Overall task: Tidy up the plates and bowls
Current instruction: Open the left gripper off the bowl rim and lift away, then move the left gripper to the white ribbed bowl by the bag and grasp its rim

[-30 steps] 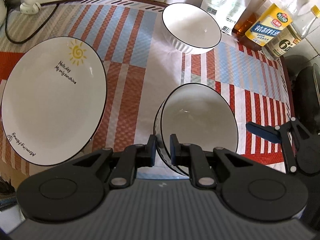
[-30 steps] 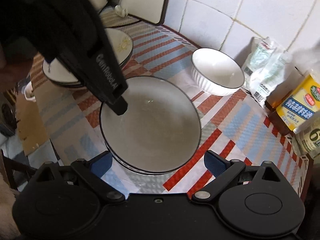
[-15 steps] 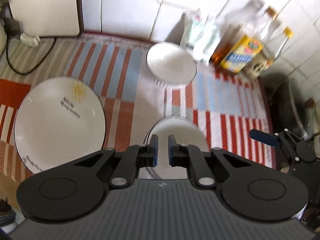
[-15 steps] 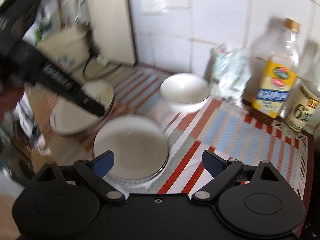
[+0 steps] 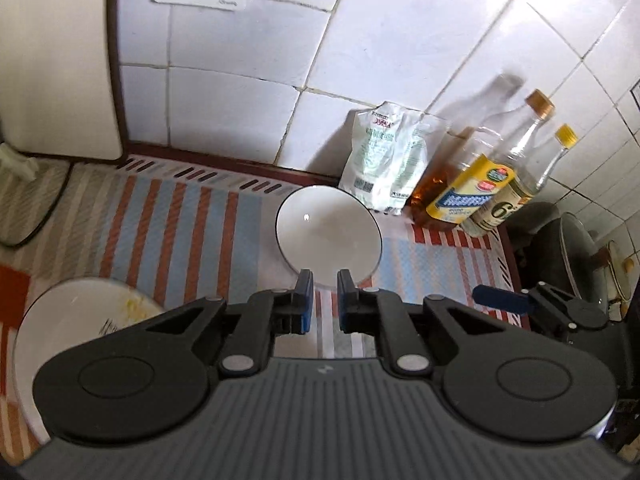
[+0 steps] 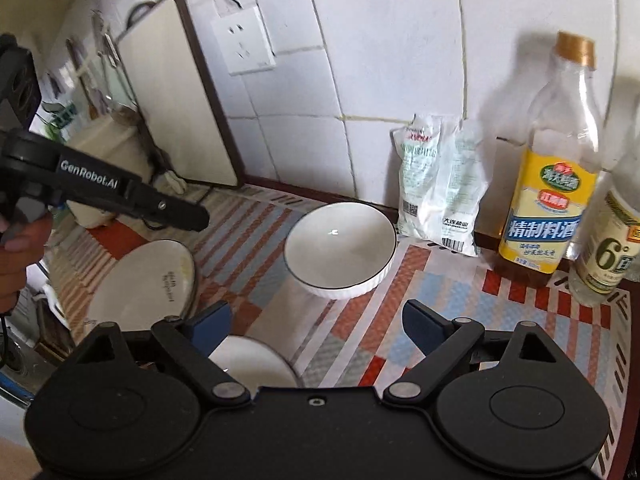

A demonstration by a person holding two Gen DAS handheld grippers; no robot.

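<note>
A white ribbed bowl (image 5: pixel 328 236) (image 6: pixel 340 248) with a dark rim stands alone on the striped mat near the wall. My left gripper (image 5: pixel 325 300) hangs above and short of it, shut to a narrow gap with nothing between its pads. My right gripper (image 6: pixel 316 314) is open wide and empty, also short of that bowl. A second white bowl (image 6: pixel 252 360) peeks out below the right gripper's left finger; whether it is a stack cannot be told now. The sun-printed plate (image 5: pixel 72 320) (image 6: pixel 140 284) lies at the left. In the right wrist view the left gripper's black arm (image 6: pixel 132 196) crosses above the plate.
A white pouch (image 6: pixel 436 188), a yellow-labelled bottle (image 6: pixel 548 200) and a clear bottle (image 6: pixel 608 256) stand along the tiled wall right of the bowl. A cutting board (image 6: pixel 176 100) leans at the back left, with a socket (image 6: pixel 244 40) beside it. A dark pan (image 5: pixel 560 248) sits past the mat's right edge.
Both grippers have risen and tilted up toward the wall. The left gripper has come away from the near bowl's rim, and that bowl has slipped below both views.
</note>
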